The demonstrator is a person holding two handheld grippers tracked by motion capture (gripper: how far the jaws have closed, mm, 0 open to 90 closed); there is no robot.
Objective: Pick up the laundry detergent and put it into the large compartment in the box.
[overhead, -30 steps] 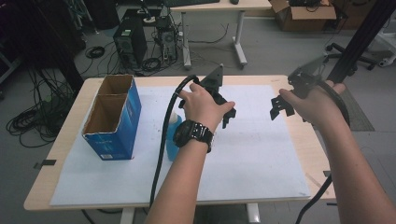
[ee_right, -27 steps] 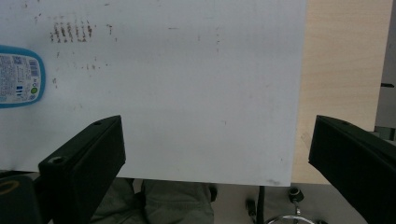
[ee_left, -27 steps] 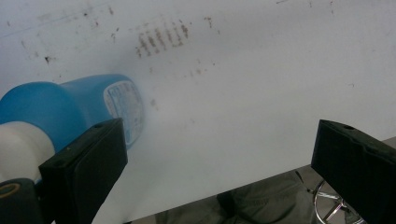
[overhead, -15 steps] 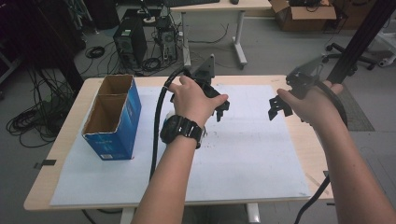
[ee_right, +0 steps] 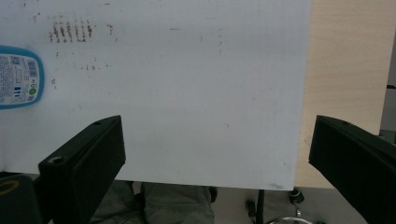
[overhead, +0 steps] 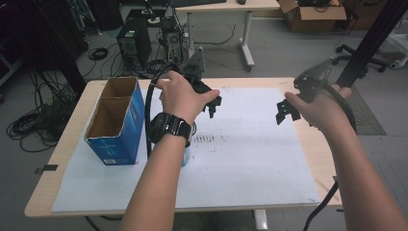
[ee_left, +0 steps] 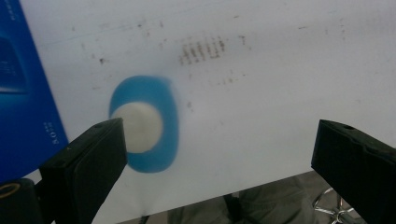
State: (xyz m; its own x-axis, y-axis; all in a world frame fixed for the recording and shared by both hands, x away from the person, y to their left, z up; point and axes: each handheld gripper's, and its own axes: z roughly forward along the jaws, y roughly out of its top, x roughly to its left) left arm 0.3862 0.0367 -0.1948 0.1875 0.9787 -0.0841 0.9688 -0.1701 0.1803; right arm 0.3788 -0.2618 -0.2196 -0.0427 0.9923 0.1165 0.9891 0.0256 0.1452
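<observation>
Hovering with left gripper [ee_left: 219, 154] and right gripper [ee_right: 217, 154] spread wide, empty; blue bottle [ee_left: 144, 123] just beyond left fingertips [ee_left: 100, 144]; next, probably descending to straddle it.

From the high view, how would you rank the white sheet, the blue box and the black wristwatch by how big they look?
1. White sheet, covering most of the table.
2. Blue box, open-topped, at the sheet's left.
3. Black wristwatch, smallest, though it sits nearer the camera, on the arm that holds the left gripper.
</observation>
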